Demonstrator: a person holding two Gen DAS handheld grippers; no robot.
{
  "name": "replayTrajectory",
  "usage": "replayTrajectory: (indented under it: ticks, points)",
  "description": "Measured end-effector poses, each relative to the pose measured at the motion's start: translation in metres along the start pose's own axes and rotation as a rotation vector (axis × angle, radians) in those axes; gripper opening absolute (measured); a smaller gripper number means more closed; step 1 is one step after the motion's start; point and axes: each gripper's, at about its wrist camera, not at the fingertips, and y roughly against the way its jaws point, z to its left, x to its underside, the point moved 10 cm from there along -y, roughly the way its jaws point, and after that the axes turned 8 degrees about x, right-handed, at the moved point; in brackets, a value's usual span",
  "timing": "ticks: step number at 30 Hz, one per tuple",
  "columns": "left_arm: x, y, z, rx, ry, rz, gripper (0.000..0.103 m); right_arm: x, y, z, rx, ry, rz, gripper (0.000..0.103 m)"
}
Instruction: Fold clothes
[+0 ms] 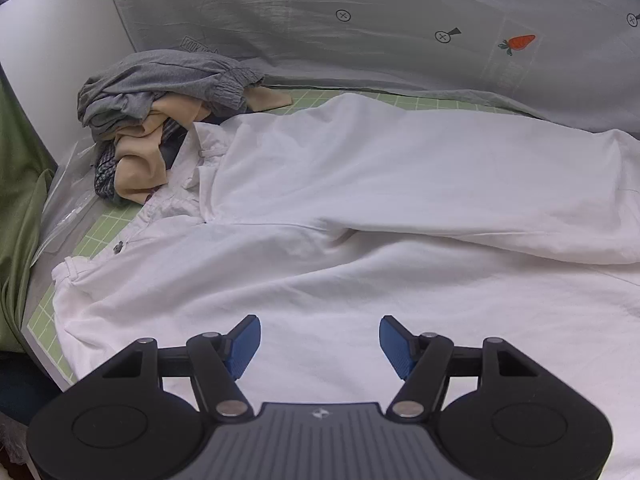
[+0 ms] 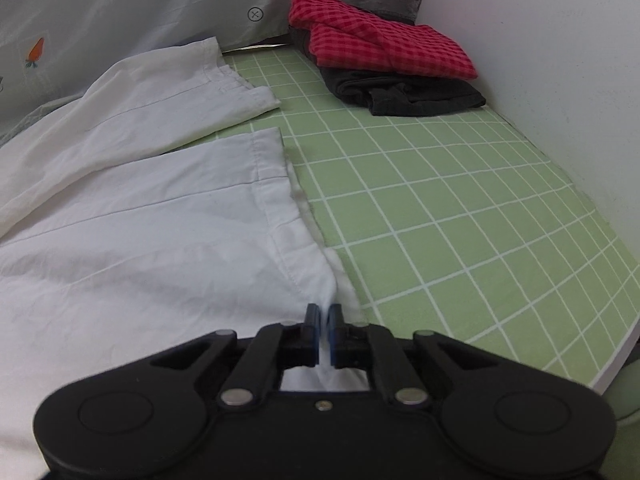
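Note:
White trousers [image 1: 360, 200] lie spread flat on a green grid mat [image 1: 92, 236], waistband and a dark button toward the left in the left wrist view. My left gripper [image 1: 320, 344] hovers open over the seat of the trousers, with nothing between its blue pads. In the right wrist view the two leg ends of the white trousers [image 2: 140, 220] lie side by side on the mat [image 2: 440, 200]. My right gripper [image 2: 324, 320] is shut on the near corner of the nearer leg's hem, and the cloth bunches up into the pads.
A loose pile of grey, beige and checked clothes [image 1: 160, 112] sits beyond the waistband. A folded red checked garment [image 2: 380, 40] rests on a dark one [image 2: 408, 96] at the far right by a white wall [image 2: 560, 60]. A grey carrot-print sheet [image 1: 400, 20] hangs behind. The mat's edge [image 2: 616, 360] runs at the right.

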Motion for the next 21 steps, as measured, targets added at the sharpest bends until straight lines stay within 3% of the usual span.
replayTrajectory:
  ticks: [5, 7, 10, 12, 15, 21]
  points:
    - [-0.010, -0.006, -0.024, 0.021, -0.045, -0.003, 0.067, 0.012, 0.000, -0.032, 0.098, -0.014, 0.028, 0.004]
    - [-0.012, -0.011, -0.032, 0.027, -0.061, 0.008, 0.067, 0.013, -0.001, -0.040, 0.105, -0.008, 0.048, 0.009]
    - [-0.014, -0.021, -0.039, 0.031, -0.071, 0.029, 0.067, 0.001, 0.003, -0.042, 0.136, 0.050, 0.034, 0.030]
    - [-0.017, -0.029, -0.042, 0.032, -0.069, 0.037, 0.067, -0.019, 0.005, -0.043, 0.133, 0.031, -0.001, 0.058]
    - [-0.027, -0.038, -0.047, 0.038, -0.057, 0.036, 0.067, -0.054, -0.002, -0.036, 0.071, -0.047, -0.029, 0.073]
    - [-0.057, -0.066, -0.048, 0.030, 0.012, 0.020, 0.071, -0.128, -0.050, 0.010, -0.084, -0.185, -0.025, 0.078]
